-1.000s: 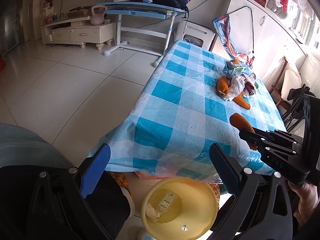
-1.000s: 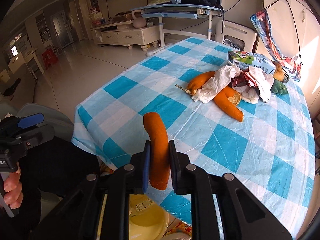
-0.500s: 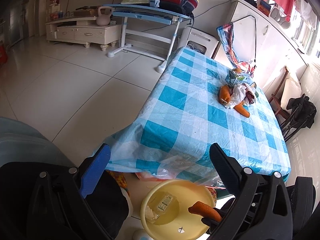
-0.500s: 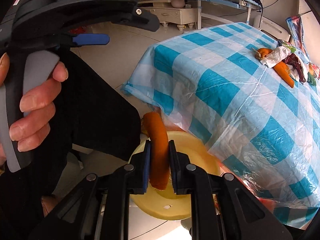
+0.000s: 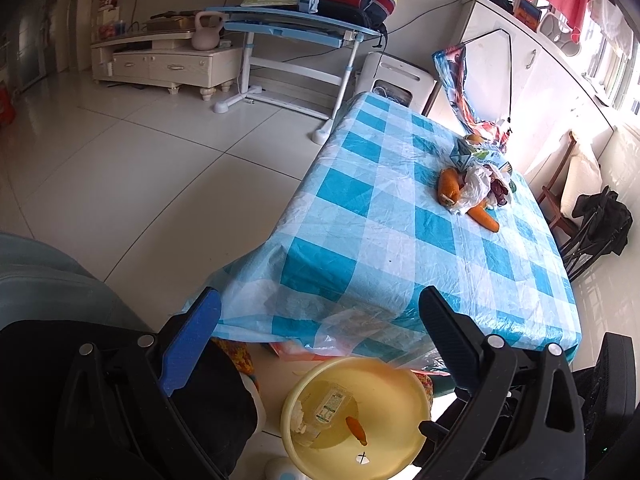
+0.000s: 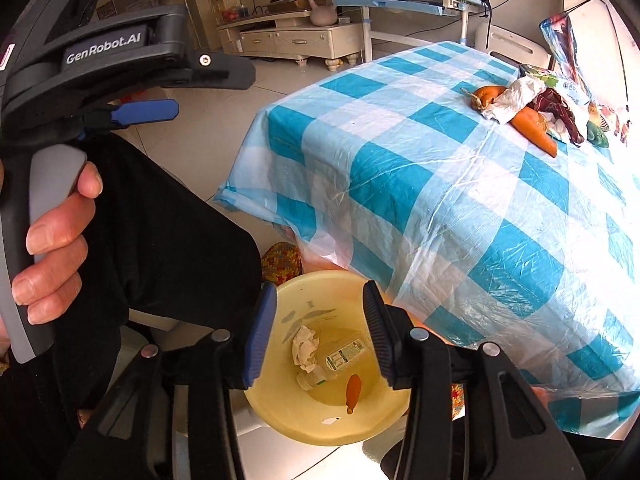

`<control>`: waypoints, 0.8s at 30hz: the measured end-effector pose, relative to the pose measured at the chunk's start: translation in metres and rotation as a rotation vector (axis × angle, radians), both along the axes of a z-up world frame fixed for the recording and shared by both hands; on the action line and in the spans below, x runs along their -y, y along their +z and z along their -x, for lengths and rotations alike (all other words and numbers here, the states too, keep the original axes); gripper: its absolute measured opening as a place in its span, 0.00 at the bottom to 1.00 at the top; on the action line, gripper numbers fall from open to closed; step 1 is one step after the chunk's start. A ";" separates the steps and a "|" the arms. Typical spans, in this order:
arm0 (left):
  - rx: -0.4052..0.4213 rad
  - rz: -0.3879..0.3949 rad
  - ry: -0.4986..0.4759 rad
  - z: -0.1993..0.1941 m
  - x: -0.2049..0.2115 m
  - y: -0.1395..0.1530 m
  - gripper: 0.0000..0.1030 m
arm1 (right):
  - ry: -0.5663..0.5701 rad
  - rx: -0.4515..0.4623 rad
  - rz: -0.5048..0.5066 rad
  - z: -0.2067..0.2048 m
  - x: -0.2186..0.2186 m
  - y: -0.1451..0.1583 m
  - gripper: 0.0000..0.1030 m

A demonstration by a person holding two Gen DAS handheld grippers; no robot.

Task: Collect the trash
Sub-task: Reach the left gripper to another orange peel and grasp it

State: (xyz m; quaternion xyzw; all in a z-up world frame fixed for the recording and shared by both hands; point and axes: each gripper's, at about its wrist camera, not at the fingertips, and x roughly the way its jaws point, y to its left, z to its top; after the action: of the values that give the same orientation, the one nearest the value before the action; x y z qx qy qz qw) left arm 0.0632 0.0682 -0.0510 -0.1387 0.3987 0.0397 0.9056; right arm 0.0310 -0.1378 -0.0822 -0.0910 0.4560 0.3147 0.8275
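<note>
Carrot [image 6: 353, 390] lies inside the basin [image 6: 384, 426]; right gripper [image 6: 320, 334] above it gapes empty, left gripper [image 5: 320, 338] wide too.

A glossy, crinkled blue-and-white checked plastic tablecloth [image 5: 404, 232] is seen, sheened with glare. The round yellow plastic basin [image 6: 372, 420] looks smooth and faintly shiny — a crumpled white paper tissue [image 6: 305, 347] lies matt inside. The pale floor tiles [image 5: 132, 168] are polished — reflective.

Right hand-held gripper [image 6: 316, 334] fingers spread apart, left hand-held gripper [image 5: 320, 334] fingers wide apart, both empty
</note>
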 end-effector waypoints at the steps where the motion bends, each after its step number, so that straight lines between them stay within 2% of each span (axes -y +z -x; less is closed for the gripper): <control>1: -0.001 0.000 -0.001 0.000 0.000 0.000 0.93 | -0.004 0.008 -0.004 0.000 0.001 0.001 0.43; 6: -0.010 -0.010 -0.012 -0.001 0.003 -0.001 0.93 | -0.052 0.054 -0.019 -0.003 0.010 0.014 0.45; 11: -0.015 -0.047 -0.084 -0.018 0.022 0.006 0.93 | -0.203 0.113 -0.094 -0.012 0.041 0.035 0.56; 19: -0.051 -0.107 -0.197 -0.094 0.073 0.003 0.93 | -0.460 0.152 -0.260 -0.033 0.101 0.051 0.62; 24: -0.076 -0.120 -0.221 -0.156 0.102 -0.007 0.93 | -0.517 0.120 -0.319 -0.042 0.119 0.047 0.63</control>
State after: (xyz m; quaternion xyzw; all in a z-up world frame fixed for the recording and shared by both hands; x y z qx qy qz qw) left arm 0.2187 -0.0334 -0.0578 -0.0381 0.4424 -0.0315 0.8955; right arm 0.0727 -0.2570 -0.0356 0.1405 0.3592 0.1553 0.9095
